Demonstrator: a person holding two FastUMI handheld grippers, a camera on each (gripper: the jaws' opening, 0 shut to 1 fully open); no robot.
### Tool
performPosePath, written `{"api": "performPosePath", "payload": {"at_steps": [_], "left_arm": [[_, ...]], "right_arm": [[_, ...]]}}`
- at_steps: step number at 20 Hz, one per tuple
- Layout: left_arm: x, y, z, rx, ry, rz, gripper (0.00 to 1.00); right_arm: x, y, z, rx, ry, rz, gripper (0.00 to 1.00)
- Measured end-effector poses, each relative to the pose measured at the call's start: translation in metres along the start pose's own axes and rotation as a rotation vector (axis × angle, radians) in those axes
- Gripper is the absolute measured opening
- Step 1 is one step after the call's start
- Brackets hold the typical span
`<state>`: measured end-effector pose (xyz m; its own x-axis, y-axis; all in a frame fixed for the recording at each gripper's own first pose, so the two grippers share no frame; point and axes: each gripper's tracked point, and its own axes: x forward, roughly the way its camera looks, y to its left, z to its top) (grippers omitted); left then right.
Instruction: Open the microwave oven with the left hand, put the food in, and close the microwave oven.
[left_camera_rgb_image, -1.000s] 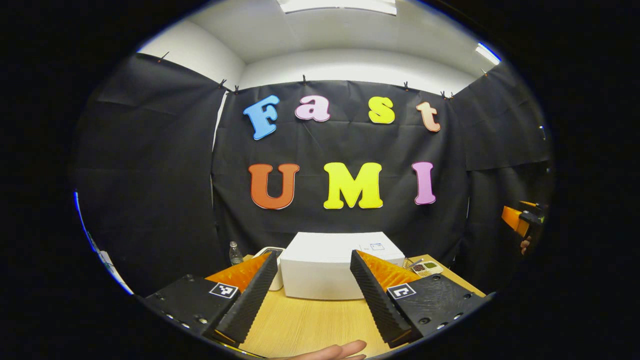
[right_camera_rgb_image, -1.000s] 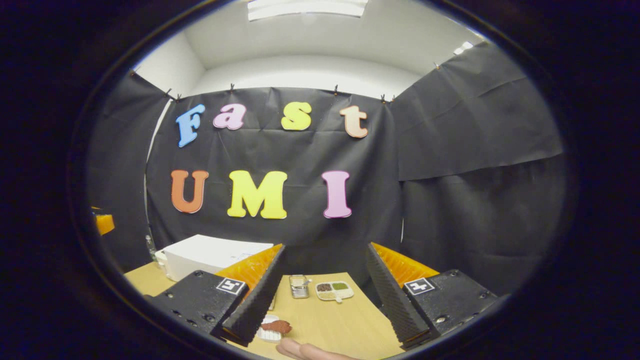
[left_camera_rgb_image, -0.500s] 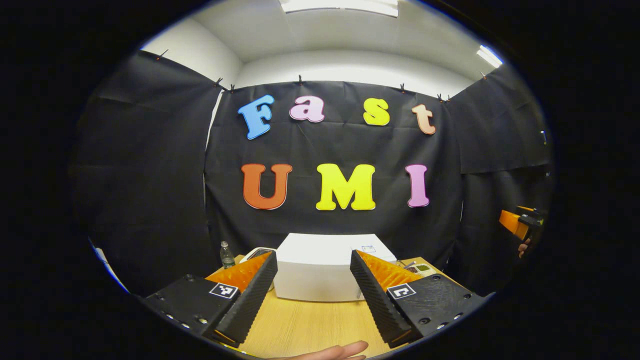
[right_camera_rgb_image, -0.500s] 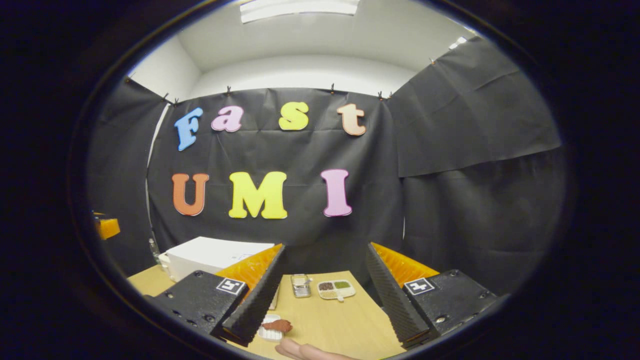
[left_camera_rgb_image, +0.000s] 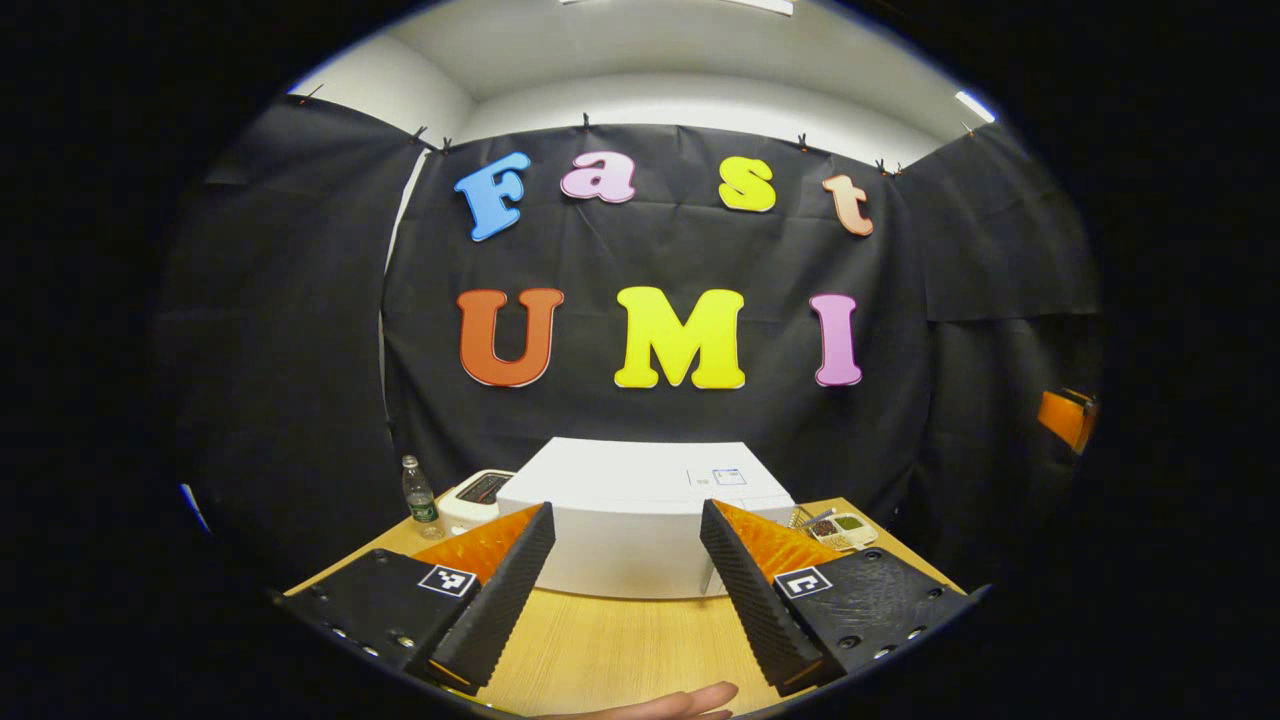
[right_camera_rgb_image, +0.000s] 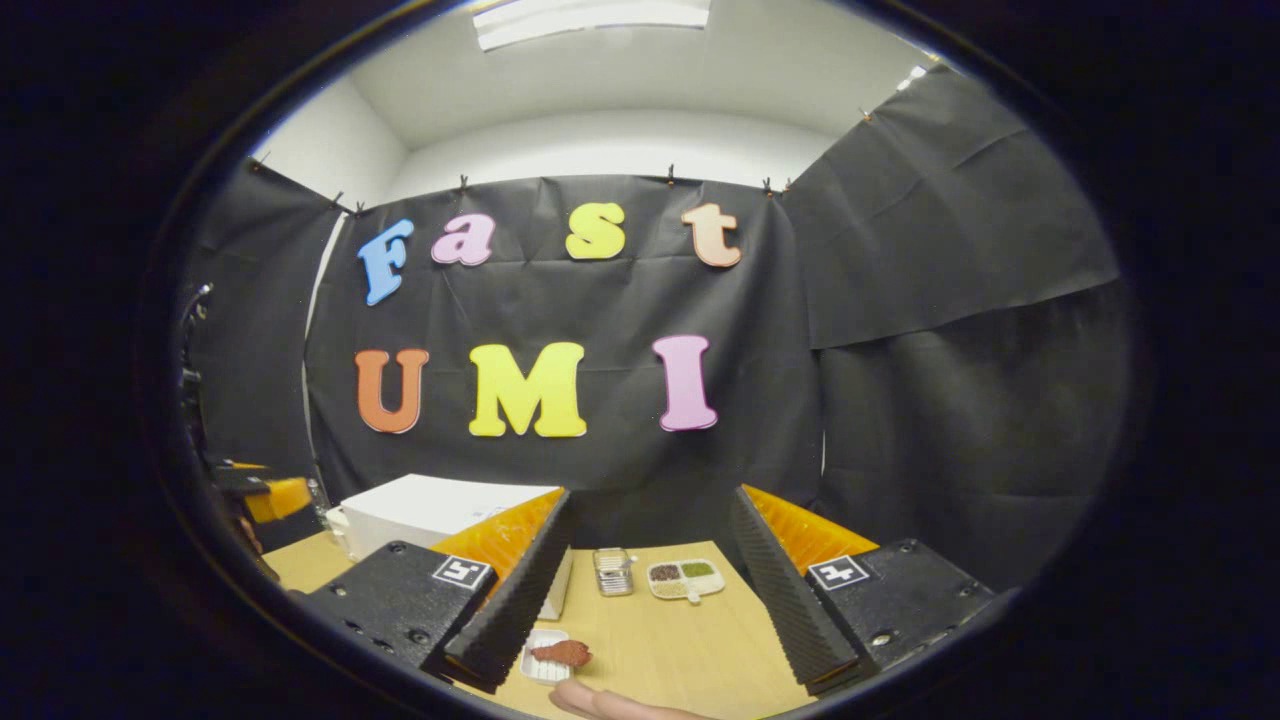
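The microwave (left_camera_rgb_image: 640, 510) is a white box on the wooden table (left_camera_rgb_image: 620, 650), straight ahead in the left gripper view, with its plain white faces toward me. My left gripper (left_camera_rgb_image: 627, 507) is open and empty, short of the box and lined up with it. In the right gripper view the microwave (right_camera_rgb_image: 440, 510) stands at the left. The food (right_camera_rgb_image: 562, 654), a red-brown piece on a small white tray, lies near the front edge by my left finger. My right gripper (right_camera_rgb_image: 650, 495) is open and empty above the table.
A water bottle (left_camera_rgb_image: 421, 497) and a small white appliance (left_camera_rgb_image: 478, 492) stand left of the microwave. A divided dish (right_camera_rgb_image: 685, 578) and a metal rack (right_camera_rgb_image: 612, 570) lie at the back right. A person's finger (left_camera_rgb_image: 660, 705) shows at the bottom edge.
The left gripper has moved toward the microwave, which looks larger and more centred. The right gripper has barely shifted. Both stay open.
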<state>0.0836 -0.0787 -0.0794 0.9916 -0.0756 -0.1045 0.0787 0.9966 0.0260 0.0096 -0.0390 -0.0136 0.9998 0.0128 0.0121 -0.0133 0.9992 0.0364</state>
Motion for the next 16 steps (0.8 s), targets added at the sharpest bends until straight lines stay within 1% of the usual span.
{"api": "performPosePath", "payload": {"at_steps": [1, 2, 3, 4, 5, 6, 7, 8, 9, 10, 11, 12, 14, 15, 16], "left_arm": [[0.013, -0.007, -0.012, -0.003, 0.014, -0.008, 0.92], [0.026, -0.015, -0.024, -0.015, 0.03, -0.022, 0.93], [0.038, -0.024, -0.04, -0.031, 0.06, -0.042, 0.93], [0.05, -0.032, -0.055, -0.042, 0.092, -0.053, 0.93], [0.061, -0.038, -0.069, -0.043, 0.126, -0.055, 0.93], [0.072, -0.043, -0.079, -0.028, 0.136, -0.059, 0.93], [0.084, -0.048, -0.087, -0.01, 0.137, -0.059, 0.93], [0.095, -0.054, -0.094, 0.001, 0.137, -0.065, 0.93], [0.104, -0.062, -0.105, -0.006, 0.139, -0.08, 0.93], [0.111, -0.072, -0.117, -0.038, 0.155, -0.107, 0.93], [0.119, -0.083, -0.127, -0.077, 0.168, -0.132, 0.93], [0.125, -0.09, -0.135, -0.095, 0.177, -0.143, 0.93], [0.139, -0.094, -0.148, -0.061, 0.166, -0.135, 0.93], [0.147, -0.097, -0.157, -0.038, 0.163, -0.13, 0.93], [0.154, -0.1, -0.166, -0.021, 0.166, -0.126, 0.93]], "right_arm": [[0.002, -0.003, -0.004, -0.005, 0.003, 0.0, 0.94], [0.003, -0.004, -0.007, -0.005, 0.009, 0.006, 1.0], [0.002, -0.004, -0.009, -0.006, 0.009, 0.01, 1.0], [0.001, -0.007, -0.01, -0.007, 0.0, 0.003, 0.94], [0.002, -0.013, -0.011, -0.004, -0.009, -0.01, 1.0], [0.002, -0.015, -0.013, -0.003, -0.01, -0.013, 0.94], [0.001, -0.013, -0.019, -0.002, -0.005, -0.007, 1.0], [0.001, -0.011, -0.023, -0.003, 0.005, 0.003, 0.94], [0.002, -0.012, -0.026, -0.006, 0.013, 0.009, 0.94], [0.002, -0.015, -0.029, -0.01, 0.014, 0.009, 1.0], [0.003, -0.018, -0.031, -0.016, 0.014, 0.006, 0.94], [0.003, -0.021, -0.033, -0.02, 0.014, 0.003, 1.0], [0.006, -0.024, -0.039, -0.013, 0.023, 0.002, 1.0], [0.008, -0.023, -0.043, -0.005, 0.032, 0.008, 0.94], [0.01, -0.021, -0.048, 0.002, 0.045, 0.016, 0.94]]}}
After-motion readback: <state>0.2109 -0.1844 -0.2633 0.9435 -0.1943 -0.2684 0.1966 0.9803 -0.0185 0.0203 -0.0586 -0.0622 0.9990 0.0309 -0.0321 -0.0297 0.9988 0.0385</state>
